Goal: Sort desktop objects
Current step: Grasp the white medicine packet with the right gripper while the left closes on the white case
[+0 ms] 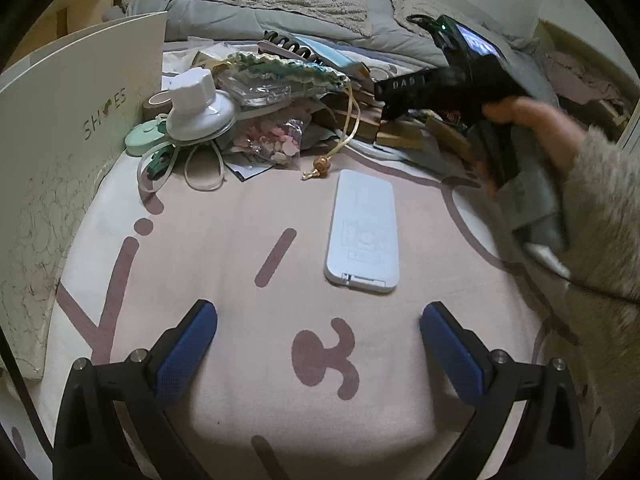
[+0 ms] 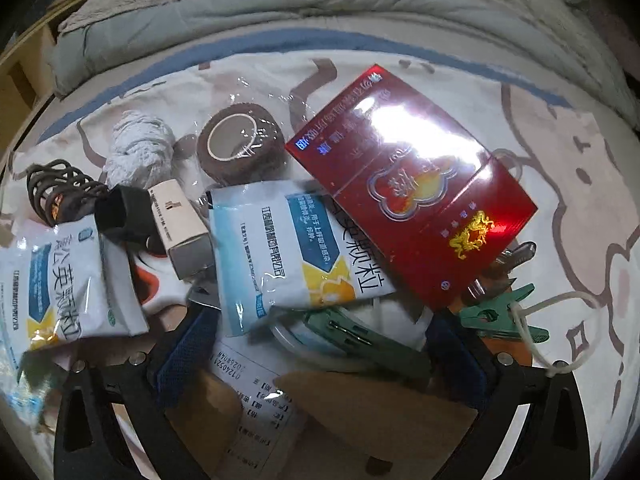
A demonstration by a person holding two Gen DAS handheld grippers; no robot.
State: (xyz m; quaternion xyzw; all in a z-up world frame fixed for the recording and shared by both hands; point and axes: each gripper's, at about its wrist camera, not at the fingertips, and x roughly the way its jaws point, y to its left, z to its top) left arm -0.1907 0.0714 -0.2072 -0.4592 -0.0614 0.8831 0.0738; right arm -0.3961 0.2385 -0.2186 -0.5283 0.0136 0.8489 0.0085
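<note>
Ahead of the open left tool (image 1: 318,354), a flat white rounded-rectangle remote (image 1: 363,230), face down on pink cloth (image 1: 224,216).

Legible markings, as seen from my two grippers:

- White shoe box (image 1: 80,120), side panel: "SH ES", with a small figure in place of the two middle letters.
- Black device (image 1: 444,88), front face: "DAB 1", partly blurred.
- Paper slip (image 2: 256,392): a printed number beginning "01240521", seen inverted.
- White medicine sachets (image 2: 296,252), red cigarette carton (image 2: 412,184): Chinese print, which I cannot read with certainty.
</note>
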